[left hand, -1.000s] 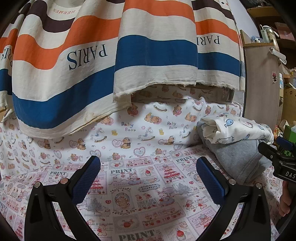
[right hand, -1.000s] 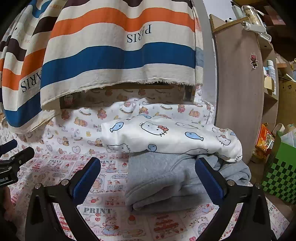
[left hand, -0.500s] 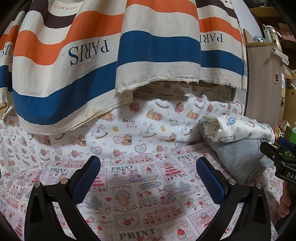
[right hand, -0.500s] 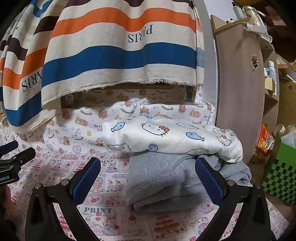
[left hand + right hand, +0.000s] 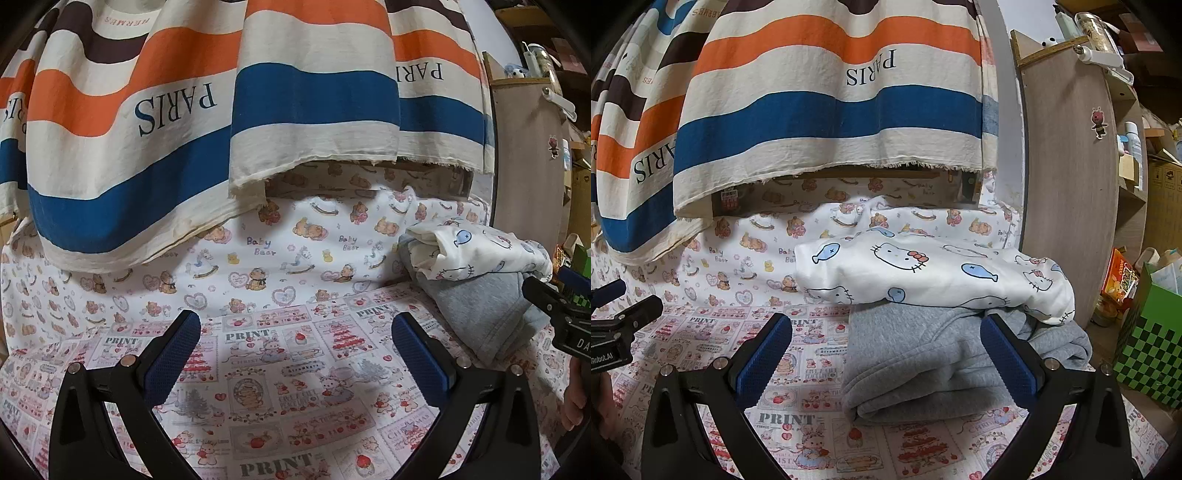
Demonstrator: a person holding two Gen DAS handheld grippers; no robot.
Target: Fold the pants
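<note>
Both the left gripper [image 5: 295, 354] and the right gripper [image 5: 886, 354] hover open and empty, hardly moved since before. The folded grey pants [image 5: 945, 365] lie under the Hello Kitty garment [image 5: 923, 273]; folding seems finished.

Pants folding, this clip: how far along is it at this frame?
Done, it seems: gray pants lie folded on the printed sheet, with a folded cat-print white garment stacked on top. In hand: nothing; the left gripper and right gripper are both open and empty. Left: no unfolded pants are visible, so probably finishing or awaiting another pair.
</note>
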